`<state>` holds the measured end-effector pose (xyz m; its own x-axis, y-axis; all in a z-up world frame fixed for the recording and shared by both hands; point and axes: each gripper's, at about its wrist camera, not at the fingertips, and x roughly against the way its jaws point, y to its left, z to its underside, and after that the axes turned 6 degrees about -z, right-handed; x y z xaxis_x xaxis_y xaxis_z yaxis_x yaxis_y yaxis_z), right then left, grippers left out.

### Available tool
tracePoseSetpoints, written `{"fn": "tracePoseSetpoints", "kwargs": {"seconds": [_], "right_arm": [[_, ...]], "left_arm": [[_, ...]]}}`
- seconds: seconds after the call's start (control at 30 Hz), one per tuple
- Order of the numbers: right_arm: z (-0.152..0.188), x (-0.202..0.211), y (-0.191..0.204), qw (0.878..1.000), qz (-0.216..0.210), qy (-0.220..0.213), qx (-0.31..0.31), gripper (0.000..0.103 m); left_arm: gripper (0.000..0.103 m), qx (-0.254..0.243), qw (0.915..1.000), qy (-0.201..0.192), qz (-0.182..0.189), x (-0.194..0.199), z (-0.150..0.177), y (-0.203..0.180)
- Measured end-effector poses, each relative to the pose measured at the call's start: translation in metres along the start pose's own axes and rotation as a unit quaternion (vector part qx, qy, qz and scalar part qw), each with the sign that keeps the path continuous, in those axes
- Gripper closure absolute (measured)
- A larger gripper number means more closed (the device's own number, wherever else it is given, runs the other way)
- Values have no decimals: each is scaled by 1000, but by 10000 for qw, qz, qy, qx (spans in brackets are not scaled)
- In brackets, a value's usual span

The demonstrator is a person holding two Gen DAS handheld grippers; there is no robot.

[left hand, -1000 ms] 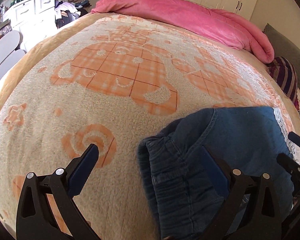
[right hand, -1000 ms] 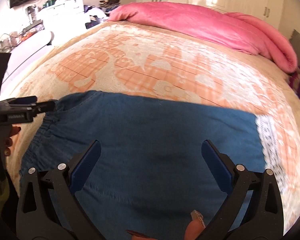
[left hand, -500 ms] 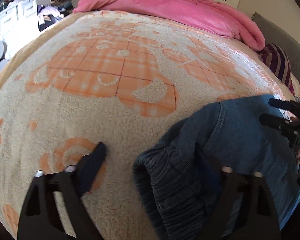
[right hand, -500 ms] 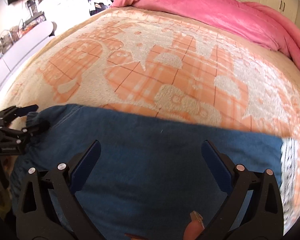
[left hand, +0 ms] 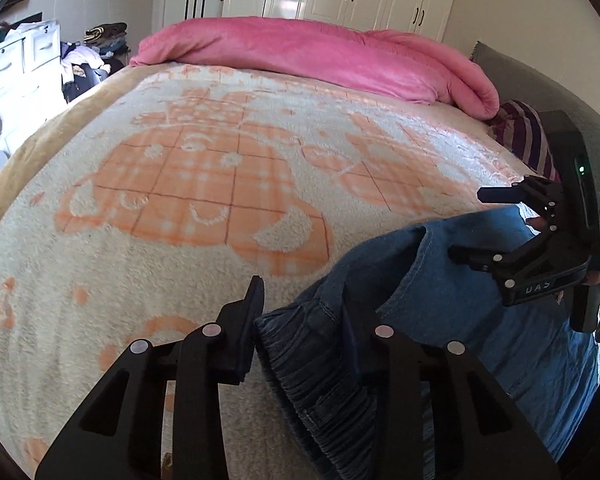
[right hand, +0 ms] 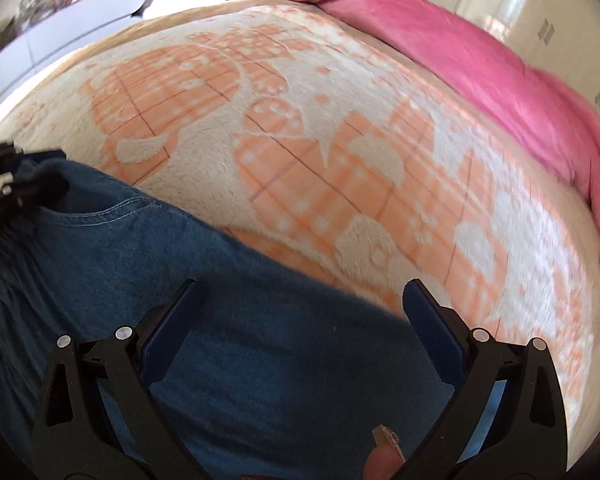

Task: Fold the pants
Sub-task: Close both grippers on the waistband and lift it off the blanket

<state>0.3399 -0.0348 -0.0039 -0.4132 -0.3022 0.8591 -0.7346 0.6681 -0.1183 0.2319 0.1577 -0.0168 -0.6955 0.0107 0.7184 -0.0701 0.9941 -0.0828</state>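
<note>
Blue denim pants (left hand: 452, 300) lie across the near part of the bed, and they fill the lower left of the right wrist view (right hand: 240, 320). My left gripper (left hand: 300, 296) is closing on the gathered elastic waistband (left hand: 304, 352). The bunched band sits squeezed between the pads, and the right finger is buried in denim. That gripper shows as a dark blur at the pants' left corner (right hand: 4, 188). My right gripper (right hand: 300, 284) hovers wide open over the pants' far edge with nothing gripped. It appears open at the right of the left wrist view (left hand: 466, 224).
A cream blanket with an orange pattern (left hand: 180, 200) covers the bed. A rolled pink duvet (left hand: 320, 52) lies along the far side, with a striped pillow (left hand: 528, 136) at the right. White drawers (left hand: 16, 72) and heaped clothes (left hand: 92, 56) stand beyond the left edge.
The left jaws have narrowed from wide open onto the waistband, bunching and lifting it. The right gripper has slid across the pants and rolled, staying open.
</note>
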Motion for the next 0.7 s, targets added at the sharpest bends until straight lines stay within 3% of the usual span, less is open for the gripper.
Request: {"fn": "tracePoseSetpoints", "kwargs": {"seconds": [0.17,0.23,0.33,0.37,0.4,0.47,0.7], "right_arm": [[-18,-20,14,9985,-12,245,496,8],[-23,-31,24,9960,-93,385,796,14],[-23,-35,38,9925,-271,447,1102,50],[-23,-33,42,9917,-491,440,1102,74],[-21,-30,45,9911,-606,393,1116,90],[-17,-23,51,9917,-354,254,1208,98],[4,21,28,9969,-219,-502,559,103]], "left_arm": [[74,165,9997,-162,-36,4,-3,12],[75,130,9997,-204,-67,3,-4,15],[75,-24,9998,-165,-106,0,-3,10],[75,-100,9997,-186,-142,0,-3,7],[75,-135,9996,-206,-148,1,-3,7],[75,-202,9994,-262,-118,3,-2,4],[75,-490,9980,-376,-105,9,2,-7]]}}
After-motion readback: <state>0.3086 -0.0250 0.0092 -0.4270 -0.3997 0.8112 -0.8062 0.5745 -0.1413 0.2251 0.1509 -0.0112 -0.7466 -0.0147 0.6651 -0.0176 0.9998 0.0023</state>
